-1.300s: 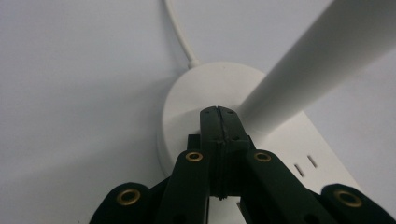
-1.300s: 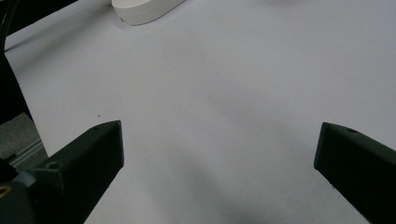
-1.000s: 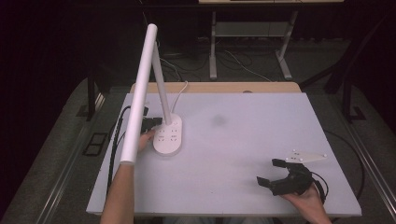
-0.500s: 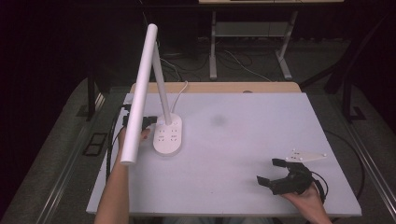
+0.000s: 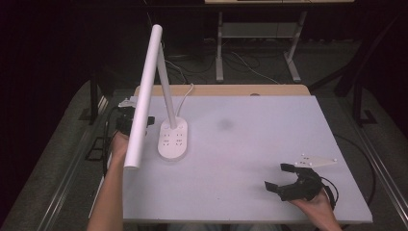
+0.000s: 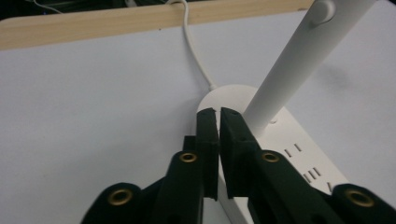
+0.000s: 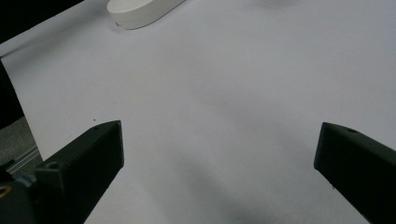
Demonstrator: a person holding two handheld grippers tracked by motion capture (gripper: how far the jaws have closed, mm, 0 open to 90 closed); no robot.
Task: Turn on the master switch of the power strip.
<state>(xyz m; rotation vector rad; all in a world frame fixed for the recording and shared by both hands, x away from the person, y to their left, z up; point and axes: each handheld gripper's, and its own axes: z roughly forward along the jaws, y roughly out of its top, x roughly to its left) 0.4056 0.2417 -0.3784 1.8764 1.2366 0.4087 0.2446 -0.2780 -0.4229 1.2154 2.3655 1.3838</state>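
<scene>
A white desk lamp stands at the table's left, its oval base (image 5: pixel 172 140) carrying socket slots. Its stem (image 5: pixel 166 91) leans back, and its long head bar (image 5: pixel 143 96) slopes down toward me. My left gripper (image 5: pixel 149 119) is at the table's left edge, partly behind the head bar, and is shut with nothing in it. In the left gripper view its tips (image 6: pixel 218 112) sit just before the base (image 6: pixel 289 140), beside the stem (image 6: pixel 299 56). My right gripper (image 5: pixel 277 176) rests wide open at the front right, over bare table (image 7: pixel 219 135).
The white table top (image 5: pixel 255 139) has a wooden strip (image 5: pixel 221 90) along its far edge. The lamp's white cable (image 6: pixel 194 51) runs from the base over that edge. A faint dark smudge (image 5: pixel 225 125) marks the middle. A desk frame (image 5: pixel 255 43) stands beyond.
My left hand and gripper have drawn back from beside the lamp base toward the table's far left edge. The right gripper has stayed put.
</scene>
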